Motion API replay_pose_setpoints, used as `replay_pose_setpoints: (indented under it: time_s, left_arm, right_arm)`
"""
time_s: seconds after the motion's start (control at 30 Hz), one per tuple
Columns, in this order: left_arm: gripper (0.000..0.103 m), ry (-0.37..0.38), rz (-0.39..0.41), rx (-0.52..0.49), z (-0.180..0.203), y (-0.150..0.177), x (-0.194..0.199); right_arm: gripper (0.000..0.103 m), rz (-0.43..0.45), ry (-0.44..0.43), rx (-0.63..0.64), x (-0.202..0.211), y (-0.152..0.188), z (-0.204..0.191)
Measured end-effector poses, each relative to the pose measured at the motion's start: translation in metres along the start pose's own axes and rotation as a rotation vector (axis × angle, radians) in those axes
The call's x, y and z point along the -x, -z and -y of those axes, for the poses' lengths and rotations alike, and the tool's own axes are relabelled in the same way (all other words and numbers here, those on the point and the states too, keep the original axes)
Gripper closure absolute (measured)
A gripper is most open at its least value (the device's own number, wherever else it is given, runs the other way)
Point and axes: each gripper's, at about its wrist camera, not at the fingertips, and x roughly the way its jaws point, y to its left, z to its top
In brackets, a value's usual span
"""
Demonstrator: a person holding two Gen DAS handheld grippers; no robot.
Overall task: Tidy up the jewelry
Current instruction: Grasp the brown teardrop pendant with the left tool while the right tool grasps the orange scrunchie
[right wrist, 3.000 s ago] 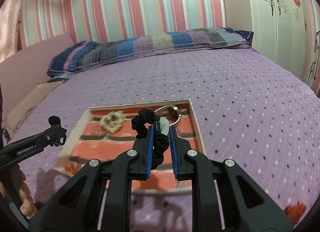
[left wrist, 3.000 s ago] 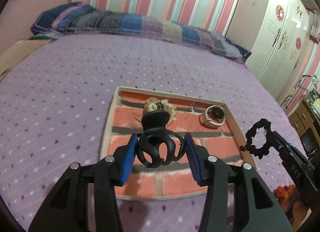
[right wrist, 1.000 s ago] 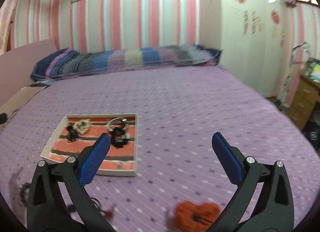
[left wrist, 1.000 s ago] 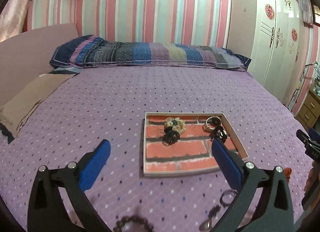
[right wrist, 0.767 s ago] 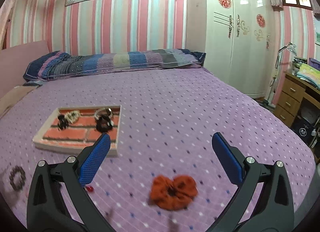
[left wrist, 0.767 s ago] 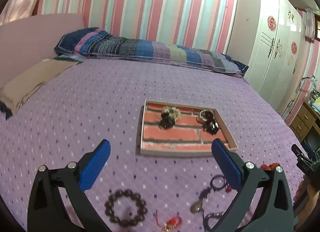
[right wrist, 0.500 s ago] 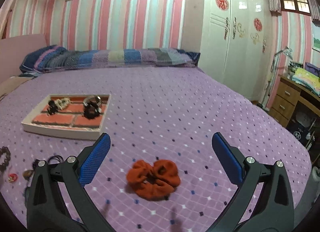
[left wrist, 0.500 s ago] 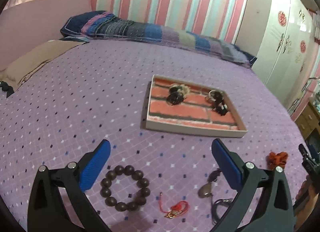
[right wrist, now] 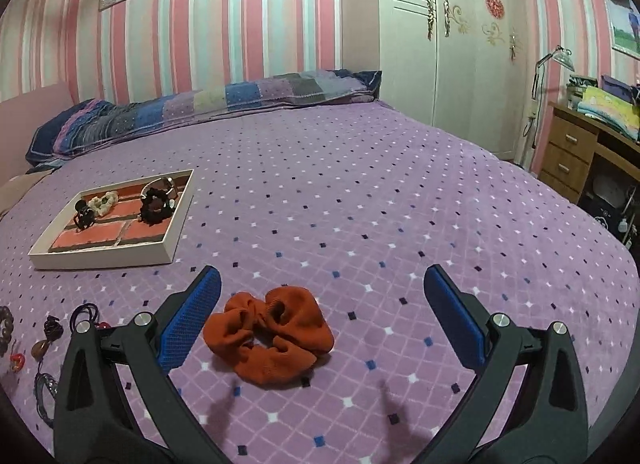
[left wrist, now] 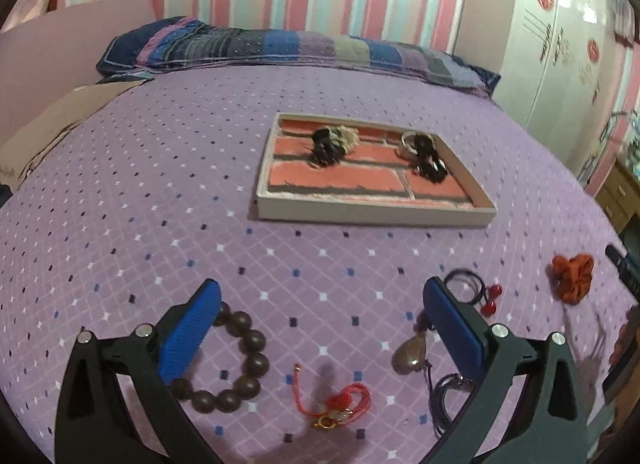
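Both tools are lining up fresh pickups from the loose pieces on the bed [right wrist: 360, 192]. The right hand-held gripper [right wrist: 320, 304] hangs spread wide and empty over the orange scrunchie [right wrist: 268, 334], which lies on the cover nearer its left pad than its right. The left hand-held gripper [left wrist: 320, 318] is likewise spread and empty; the wooden bead bracelet [left wrist: 236, 360] sits against its left pad, with the red cord charm [left wrist: 340, 404] between the pads and a stone pendant [left wrist: 410, 354] by the right one. The tray [left wrist: 372, 214], well apart up the bed, already holds a black claw clip [left wrist: 326, 150] and a dark scrunchie [left wrist: 428, 158]. Next, I judge, each tool needs centring over one item, lowering, then closing before carrying it to the tray; the soft scrunchie should compress easily, the beads may roll
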Motion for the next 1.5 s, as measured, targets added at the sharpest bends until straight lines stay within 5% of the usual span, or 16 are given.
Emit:
replay_pose_setpoints:
  time_s: [0.5,1.03,1.27,1.5]
  left_arm:
    - [0.004,0.119,-0.107,0.0,0.036,0.029,-0.045]
    - [0.005,0.124,-0.128,-0.073,0.063,0.037,-0.071]
    - [0.019,0.117,-0.133,-0.094,0.069,0.038,-0.082]
    - [0.043,0.108,-0.125,-0.107,0.073,0.037,-0.086]
  right_arm:
    - [0.004,-0.086,0.03,0.053,-0.028,0.016,-0.007]
    - [0.006,-0.182,0.023,0.095,-0.063,0.034,-0.021]
    - [0.041,-0.242,-0.031,0.073,-0.074,0.036,-0.018]
    - [0.058,-0.258,-0.042,0.061,-0.078,0.037,-0.019]
